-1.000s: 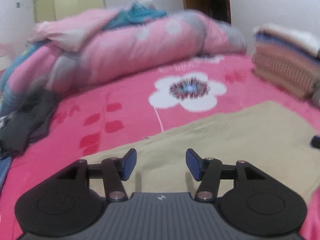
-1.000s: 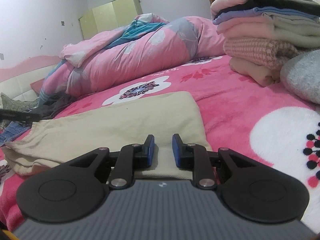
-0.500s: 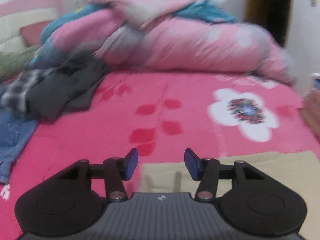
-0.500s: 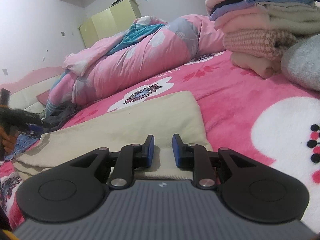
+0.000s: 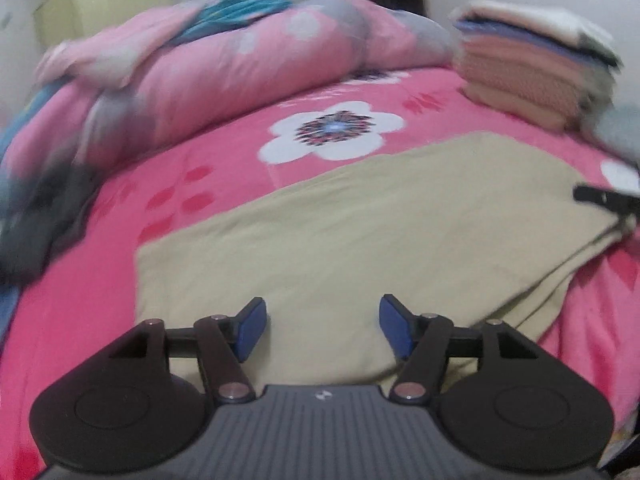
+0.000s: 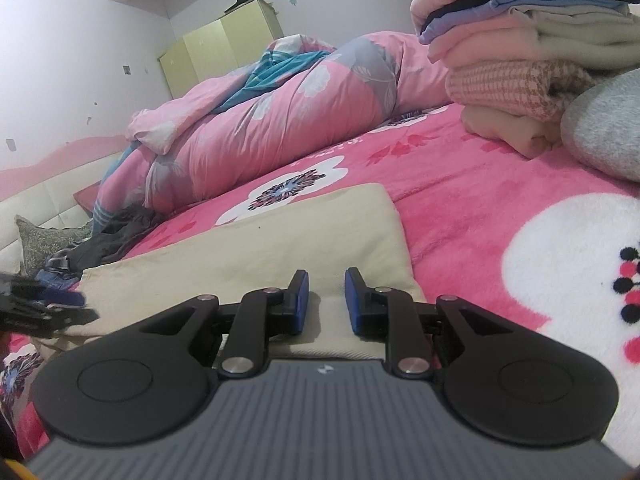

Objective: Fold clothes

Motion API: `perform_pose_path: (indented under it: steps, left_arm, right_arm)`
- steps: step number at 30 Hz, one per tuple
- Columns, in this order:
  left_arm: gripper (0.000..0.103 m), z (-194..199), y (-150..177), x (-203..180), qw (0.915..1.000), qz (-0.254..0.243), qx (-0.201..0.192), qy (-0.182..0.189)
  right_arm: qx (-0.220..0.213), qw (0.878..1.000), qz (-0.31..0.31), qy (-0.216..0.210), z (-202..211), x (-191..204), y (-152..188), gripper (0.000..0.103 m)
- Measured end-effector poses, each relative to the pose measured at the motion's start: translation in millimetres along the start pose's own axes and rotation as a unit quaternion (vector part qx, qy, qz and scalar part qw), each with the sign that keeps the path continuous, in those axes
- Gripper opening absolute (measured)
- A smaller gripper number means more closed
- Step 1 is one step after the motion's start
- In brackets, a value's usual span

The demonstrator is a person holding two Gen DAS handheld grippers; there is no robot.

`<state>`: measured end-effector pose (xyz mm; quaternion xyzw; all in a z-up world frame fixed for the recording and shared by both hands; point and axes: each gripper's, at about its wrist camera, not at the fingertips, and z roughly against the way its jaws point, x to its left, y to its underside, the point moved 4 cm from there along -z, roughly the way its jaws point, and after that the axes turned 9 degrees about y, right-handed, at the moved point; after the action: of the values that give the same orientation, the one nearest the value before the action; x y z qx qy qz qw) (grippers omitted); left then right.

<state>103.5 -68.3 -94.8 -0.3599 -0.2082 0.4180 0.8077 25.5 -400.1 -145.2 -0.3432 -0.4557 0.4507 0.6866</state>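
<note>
A beige folded garment (image 5: 360, 232) lies flat on the pink floral bed; it also shows in the right wrist view (image 6: 280, 240). My left gripper (image 5: 322, 330) is open and empty, hovering over the garment's near left end. My right gripper (image 6: 325, 298) is open with a narrow gap, empty, low over the garment's right end. The right gripper's tip shows at the right edge of the left wrist view (image 5: 604, 196). The left gripper shows blurred at the left edge of the right wrist view (image 6: 44, 308).
A stack of folded clothes (image 6: 532, 60) stands at the back right beside a grey cushion (image 6: 604, 128). A rolled pink duvet (image 6: 280, 108) lies across the back. Unfolded dark clothes (image 6: 104, 236) lie at the left.
My left gripper swung left toward the dark clothes pile, then back right over the beige garment's left end. My right gripper stayed nearly still, dropping slightly lower.
</note>
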Motion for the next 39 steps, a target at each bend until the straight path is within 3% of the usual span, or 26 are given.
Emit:
perform_pose_path:
  steps: [6,14,39]
  left_arm:
    - [0.068,32,19,19,0.9992,0.036,-0.011,-0.014]
    - [0.068,38,15,20,0.9988,0.038,-0.017,-0.024]
    - [0.073,69,11,30,0.9957,0.07,-0.06,-0.006]
  right_arm:
    - [-0.001,1.0,0.002,0.002,1,1,1,0.019]
    - [-0.003,1.0,0.001,0.003,2,1,2,0.019]
    - [-0.004,1.0,0.001,0.005,4,1,3,0.02]
